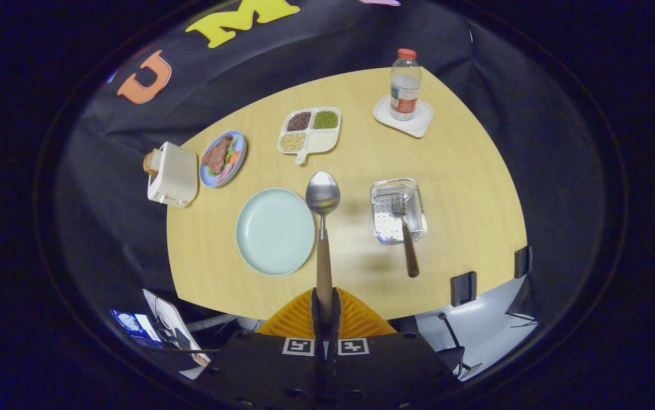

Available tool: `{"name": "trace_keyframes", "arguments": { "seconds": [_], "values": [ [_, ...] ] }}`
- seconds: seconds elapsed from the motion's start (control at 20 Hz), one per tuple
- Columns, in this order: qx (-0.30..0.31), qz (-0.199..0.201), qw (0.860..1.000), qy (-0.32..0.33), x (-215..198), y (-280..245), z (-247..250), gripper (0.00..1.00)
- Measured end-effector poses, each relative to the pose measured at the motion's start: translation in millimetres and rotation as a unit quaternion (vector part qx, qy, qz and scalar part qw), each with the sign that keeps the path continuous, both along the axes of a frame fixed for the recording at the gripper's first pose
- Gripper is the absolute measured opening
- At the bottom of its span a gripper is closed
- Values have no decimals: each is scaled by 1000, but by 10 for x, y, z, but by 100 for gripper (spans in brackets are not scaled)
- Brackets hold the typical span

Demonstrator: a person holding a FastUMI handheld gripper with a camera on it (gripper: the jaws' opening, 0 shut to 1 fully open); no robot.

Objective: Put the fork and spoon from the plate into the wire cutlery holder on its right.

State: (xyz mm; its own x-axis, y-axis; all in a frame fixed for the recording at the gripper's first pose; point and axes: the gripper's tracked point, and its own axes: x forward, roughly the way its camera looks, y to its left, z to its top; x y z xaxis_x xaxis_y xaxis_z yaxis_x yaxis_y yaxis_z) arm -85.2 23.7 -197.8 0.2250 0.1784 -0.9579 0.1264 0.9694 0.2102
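Note:
My gripper is shut on the wooden handle of the spoon, which sticks straight out ahead of the fingers, high above the table. Its steel bowl hangs over the gap between the pale green plate on the left and the wire cutlery holder on the right. The plate is bare. The fork lies in the holder with its tines inside and its wooden handle sticking out over the near rim toward me.
On the far side of the round wooden table stand a water bottle on a white coaster, a divided tray of grains, a blue plate of food and a toaster. Two black clamps grip the near right edge.

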Motion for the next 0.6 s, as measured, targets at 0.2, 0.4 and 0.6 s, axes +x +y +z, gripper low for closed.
{"name": "trace_keyframes", "arguments": {
  "seconds": [0.2,0.4,0.6],
  "values": [
    [-10,-17,1000,16,-87,-388,12,0],
    [-2,-38,998,58,-155,-537,-160,0],
    [2,-52,994,97,-108,-584,-309,0]
  ]
}}
